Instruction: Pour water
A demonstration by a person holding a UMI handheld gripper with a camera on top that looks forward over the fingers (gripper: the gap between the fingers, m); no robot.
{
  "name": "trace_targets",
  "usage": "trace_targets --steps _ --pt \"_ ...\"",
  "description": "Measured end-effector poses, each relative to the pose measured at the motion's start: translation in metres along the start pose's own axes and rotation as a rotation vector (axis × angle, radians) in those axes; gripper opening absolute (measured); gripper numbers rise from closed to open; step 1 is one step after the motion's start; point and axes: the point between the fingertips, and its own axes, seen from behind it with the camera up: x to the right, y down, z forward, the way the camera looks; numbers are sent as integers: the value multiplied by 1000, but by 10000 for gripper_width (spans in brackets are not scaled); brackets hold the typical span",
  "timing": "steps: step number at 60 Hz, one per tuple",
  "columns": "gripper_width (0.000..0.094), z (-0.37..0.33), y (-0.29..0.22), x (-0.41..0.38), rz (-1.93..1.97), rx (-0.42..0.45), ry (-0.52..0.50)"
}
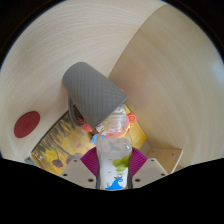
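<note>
My gripper [114, 163] is shut on a clear plastic water bottle [115, 150] with a green and blue label; both magenta pads [90, 160] press on its sides. The bottle points forward, its neck and red cap ring [103, 128] toward a grey cup [95, 92] just beyond the fingers. The cup stands on the pale wooden table [60, 45], its open mouth facing me. The bottle's mouth is close to the cup's near rim. I cannot see water flowing.
A red round disc [27, 123] lies on the table off to the left. A colourful printed sheet or packet [60, 150] with yellow parts lies under and around the bottle. A curved wooden wall [175, 80] rises to the right.
</note>
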Motion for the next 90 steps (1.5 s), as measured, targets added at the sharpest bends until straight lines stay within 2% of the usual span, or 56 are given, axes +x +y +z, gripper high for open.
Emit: trace_targets --steps 9,14,23,26,33,41,50,66,68,75,81,90 --pt "359 0 4 -1 42 -15 -1" --pt "357 1 22 5 198 -70 6" --pt "360 -5 90 18 770 -236 36" --pt "362 -11 110 12 1015 -318 48" --pt "361 -23 137 -12 1600 -399 62" --pt "361 -27 125 -55 2050 -420 15" --pt "360 -33 87 -88 2289 -415 -36" --pt "361 -35 14 -139 2393 -437 -153" --pt "376 -34 16 -137 2385 -417 -125" --pt "376 -37 15 -137 2369 -419 -122" --pt "407 -37 15 -137 2368 -427 -107" --pt "547 -39 14 -139 2354 -453 -124"
